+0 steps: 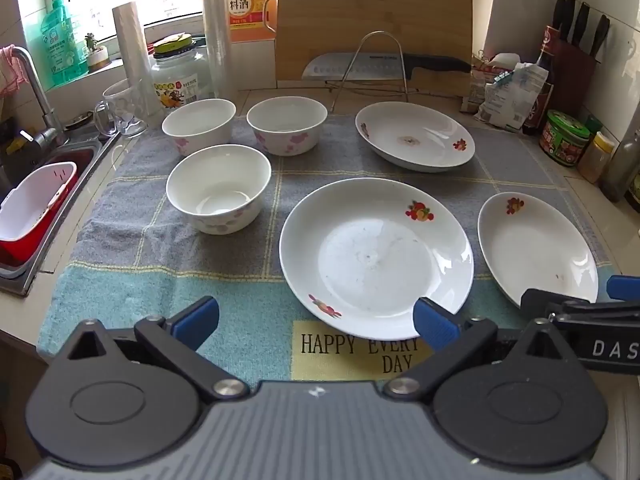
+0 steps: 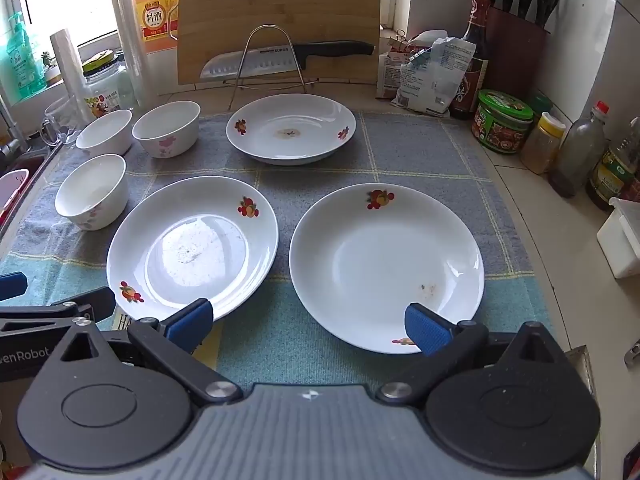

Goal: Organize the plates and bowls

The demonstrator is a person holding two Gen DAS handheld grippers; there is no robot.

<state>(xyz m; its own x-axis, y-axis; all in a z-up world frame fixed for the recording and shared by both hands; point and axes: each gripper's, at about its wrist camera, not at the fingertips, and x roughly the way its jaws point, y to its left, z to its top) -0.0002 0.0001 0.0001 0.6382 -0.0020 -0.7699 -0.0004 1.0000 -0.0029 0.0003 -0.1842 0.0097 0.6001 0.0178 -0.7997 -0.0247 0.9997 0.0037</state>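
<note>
Plates and bowls all sit out on the checked mat [image 1: 120,280], and both tools hang over its near edge, tilted down at the dishes. Left gripper [image 1: 318,322]: blue fingers spread wide, nothing between them but mat, its right fingertip just overlapping the near rim of the middle plate [image 1: 376,258]. Right gripper [image 2: 310,322]: spread just as wide, empty too, one fingertip over the rim of that same plate, the other over the near rim of the right-hand plate [image 2: 386,268]. Straight ahead of the right gripper and farther off lies the far plate [image 2: 291,129], a brownish mark at its centre. Off to the left of both tools stand three white bowls: the nearest bowl [image 1: 219,194] just beside the middle plate, with the left rear bowl [image 1: 199,126] and the right rear bowl [image 1: 287,125] side by side behind it. Beyond everything, a cleaver [image 2: 280,58] rests on a wire stand against an upright wooden board [image 2: 280,12].
</note>
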